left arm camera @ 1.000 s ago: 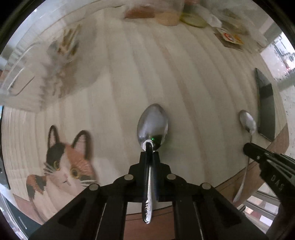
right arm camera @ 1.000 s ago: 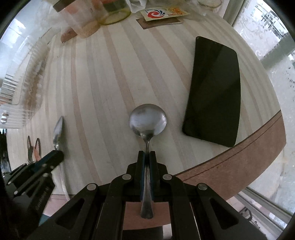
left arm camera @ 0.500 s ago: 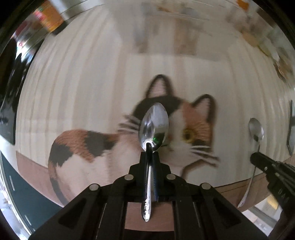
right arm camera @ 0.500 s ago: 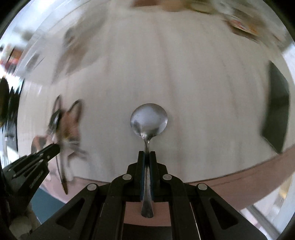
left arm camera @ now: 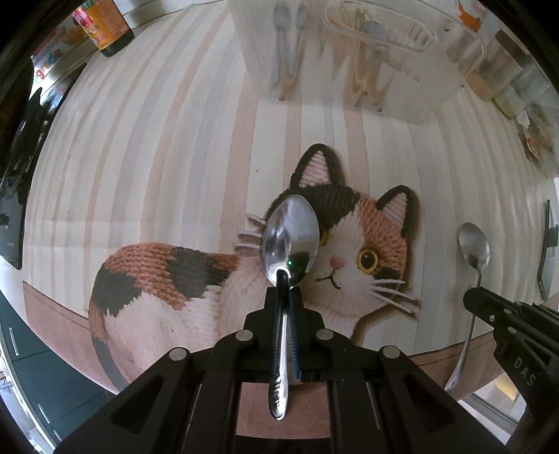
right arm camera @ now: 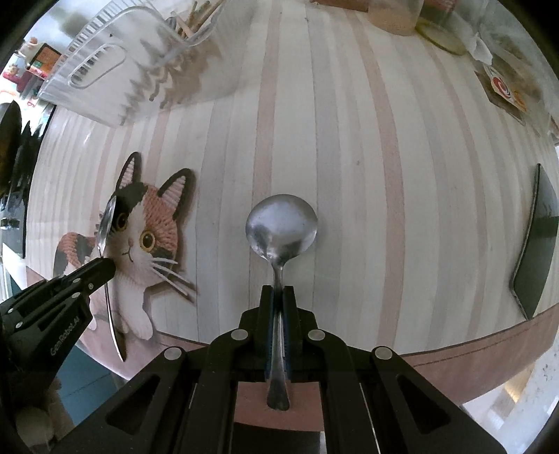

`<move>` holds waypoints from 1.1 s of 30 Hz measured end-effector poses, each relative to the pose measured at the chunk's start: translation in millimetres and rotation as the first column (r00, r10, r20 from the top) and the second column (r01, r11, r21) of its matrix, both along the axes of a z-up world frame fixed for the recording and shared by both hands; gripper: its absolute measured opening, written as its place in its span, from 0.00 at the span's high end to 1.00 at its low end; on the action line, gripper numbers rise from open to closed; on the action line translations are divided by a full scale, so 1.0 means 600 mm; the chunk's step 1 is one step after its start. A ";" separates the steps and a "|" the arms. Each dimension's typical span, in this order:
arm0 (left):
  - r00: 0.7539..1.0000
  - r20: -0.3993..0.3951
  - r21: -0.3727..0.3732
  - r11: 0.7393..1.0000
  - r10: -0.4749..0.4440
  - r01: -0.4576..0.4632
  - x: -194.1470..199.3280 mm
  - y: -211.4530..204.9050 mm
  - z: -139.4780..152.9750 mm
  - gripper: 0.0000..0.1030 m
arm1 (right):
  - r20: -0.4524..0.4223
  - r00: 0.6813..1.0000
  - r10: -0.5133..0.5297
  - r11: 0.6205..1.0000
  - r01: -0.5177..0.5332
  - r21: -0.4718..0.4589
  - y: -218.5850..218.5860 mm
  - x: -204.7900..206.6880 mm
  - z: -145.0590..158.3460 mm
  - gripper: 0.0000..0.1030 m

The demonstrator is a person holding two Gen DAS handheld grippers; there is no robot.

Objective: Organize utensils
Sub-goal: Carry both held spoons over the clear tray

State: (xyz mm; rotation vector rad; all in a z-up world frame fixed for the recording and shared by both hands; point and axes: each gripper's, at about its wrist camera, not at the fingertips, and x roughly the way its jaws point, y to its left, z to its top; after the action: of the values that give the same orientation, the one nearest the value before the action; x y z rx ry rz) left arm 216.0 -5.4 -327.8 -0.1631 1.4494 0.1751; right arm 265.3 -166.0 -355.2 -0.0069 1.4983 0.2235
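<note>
The left tongs [left arm camera: 283, 297], black with blue pads, are closed tight on the neck of a shiny oval-bowled steel spoon [left arm camera: 289, 237], whose bowl sticks out ahead of the fingertips and whose handle runs back between the arms. That spoon hangs above a knitted calico-cat mat [left arm camera: 370, 258] lying on the pale striped bench [left arm camera: 157, 157]. The right tongs [right arm camera: 278, 297] are likewise clamped on the neck of a duller, round-bowled steel spoon [right arm camera: 281, 227], its bowl held over bare striped bench surface to the right of the cat mat. Each pair of tongs shows at the edge of the other's view, spoon in its grip. At the far side of the bench stands a clear ribbed plastic utensil holder [left arm camera: 349, 52] with wooden-handled utensils [left arm camera: 286, 70] and some metal pieces upright inside it; it lies beyond the cat mat and well apart from both held spoons. A flat black phone-like slab [right arm camera: 538, 241] rests near the right edge of the bench, and a brown bottle with a yellow label [left arm camera: 108, 28] stands at the far left corner.
</note>
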 end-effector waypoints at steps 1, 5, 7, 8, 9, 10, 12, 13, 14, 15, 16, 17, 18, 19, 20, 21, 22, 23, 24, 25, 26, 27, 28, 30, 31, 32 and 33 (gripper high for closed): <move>1.000 -0.001 0.000 1.000 0.000 0.000 0.000 0.000 0.000 0.96 | 0.000 1.000 0.000 1.000 0.000 -0.002 -0.006 -0.009 0.002 0.95; 1.000 0.000 -0.001 1.000 -0.002 0.002 0.000 0.001 0.001 0.96 | -0.002 1.000 0.001 1.000 -0.001 -0.002 -0.020 -0.014 -0.005 0.95; 1.000 0.001 -0.005 1.000 0.000 0.000 0.003 0.004 0.000 0.96 | -0.003 1.000 0.001 1.000 -0.001 -0.006 -0.015 -0.012 -0.006 0.96; 1.000 0.001 -0.005 1.000 -0.002 0.002 0.006 0.002 -0.001 0.96 | -0.001 1.000 0.001 1.000 -0.001 -0.007 -0.011 -0.010 -0.008 0.96; 1.000 0.002 -0.004 1.000 -0.005 0.005 0.005 0.003 -0.001 0.96 | 0.001 1.000 0.003 1.000 -0.003 -0.010 -0.008 -0.007 -0.008 0.96; 1.000 0.002 -0.003 1.000 -0.008 0.008 0.006 0.004 -0.001 0.96 | 0.004 1.000 0.002 1.000 -0.002 -0.012 -0.007 -0.007 -0.007 0.96; 1.000 0.004 0.005 1.000 -0.015 0.015 0.006 0.002 0.000 0.97 | 0.010 1.000 -0.004 1.000 0.005 -0.013 -0.004 -0.009 -0.006 0.96; 1.000 0.005 0.007 1.000 -0.015 0.014 0.004 -0.001 0.001 0.97 | 0.015 1.000 -0.004 1.000 0.004 -0.017 -0.002 -0.010 -0.007 0.96; 1.000 0.007 0.009 1.000 -0.015 0.015 0.004 -0.003 0.001 0.97 | 0.019 1.000 -0.003 1.000 0.004 -0.022 0.000 -0.011 -0.006 0.96; 1.000 0.012 0.014 1.000 -0.016 0.015 0.004 -0.003 0.003 0.97 | 0.021 1.000 -0.005 1.000 0.005 -0.024 0.001 -0.011 -0.006 0.96; 1.000 0.017 0.019 1.000 -0.019 0.019 0.005 -0.007 0.008 0.97 | 0.020 1.000 -0.008 1.000 0.009 -0.024 0.001 -0.012 -0.005 0.96; 1.000 0.022 0.023 1.000 -0.023 0.022 0.005 -0.011 0.012 0.97 | 0.020 1.000 -0.012 1.000 0.012 -0.021 0.001 -0.012 -0.006 0.96; 0.999 0.027 0.024 0.999 -0.025 0.024 0.005 -0.014 0.017 0.98 | 0.019 1.000 -0.014 1.000 0.015 -0.018 0.001 -0.012 -0.007 0.96; 0.999 0.032 0.024 0.999 -0.028 0.027 0.006 -0.015 0.021 0.99 | 0.019 1.000 -0.019 1.000 0.019 -0.013 -0.001 -0.011 -0.006 0.96; 0.999 0.038 0.026 0.999 -0.032 0.031 0.007 -0.017 0.025 0.99 | 0.020 1.000 -0.023 1.000 0.023 -0.009 -0.003 -0.012 -0.006 0.96; 0.998 0.044 0.026 0.999 -0.035 0.033 0.007 -0.019 0.030 0.99 | 0.023 0.999 -0.026 1.000 0.027 -0.004 -0.005 -0.012 -0.004 0.96; 0.998 0.048 0.024 0.999 -0.037 0.036 0.007 -0.019 0.035 0.99 | 0.026 0.999 -0.028 1.000 0.028 -0.001 -0.007 -0.012 -0.001 0.96; 0.998 0.051 0.022 0.999 -0.041 0.040 0.008 -0.020 0.038 0.99 | 0.033 0.999 -0.032 0.999 0.032 0.004 -0.009 -0.013 0.003 0.96; 0.998 0.055 0.021 0.999 -0.041 0.040 0.008 -0.021 0.041 0.99 | 0.038 0.999 -0.033 0.999 0.032 0.007 -0.011 -0.013 0.007 0.96; 0.997 0.059 0.020 0.999 -0.042 0.041 0.010 -0.024 0.044 0.99 | 0.042 0.999 -0.034 0.999 0.034 0.009 -0.011 -0.014 0.011 0.96; 0.997 0.066 0.020 0.999 -0.042 0.041 0.011 -0.025 0.050 0.99 | 0.047 0.998 -0.037 0.999 0.036 0.015 -0.012 -0.015 0.016 0.96; 0.997 0.071 0.020 0.999 -0.042 0.041 0.011 -0.026 0.054 0.99 | 0.051 0.998 -0.037 0.999 0.036 0.019 -0.014 -0.015 0.019 0.96; 0.996 0.076 0.018 0.999 -0.043 0.041 0.012 -0.027 0.059 1.00 | 0.058 0.998 -0.037 0.999 0.036 0.022 -0.015 -0.016 0.025 0.96; 0.995 0.088 0.015 0.999 -0.043 0.042 0.012 -0.028 0.070 1.00 | 0.066 0.997 -0.040 0.999 0.038 0.028 -0.017 -0.017 0.033 0.96; 0.994 0.096 0.015 0.999 -0.044 0.043 0.012 -0.027 0.079 1.00 | 0.070 0.997 -0.043 0.999 0.041 0.034 -0.019 -0.017 0.038 0.96; 0.994 0.103 0.014 0.999 -0.046 0.045 0.013 -0.024 0.086 0.99 | 0.076 0.996 -0.045 0.998 0.042 0.041 -0.021 -0.017 0.045 0.96; 0.993 0.112 0.011 0.999 -0.043 0.042 0.013 -0.023 0.094 1.00 | 0.082 0.995 -0.048 0.998 0.044 0.046 -0.022 -0.018 0.050 0.96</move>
State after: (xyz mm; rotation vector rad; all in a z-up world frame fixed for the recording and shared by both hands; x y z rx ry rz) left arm 223.8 -19.4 -271.2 -0.1325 1.3392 0.1353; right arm 254.7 -179.3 -325.5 0.0528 1.4086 0.2164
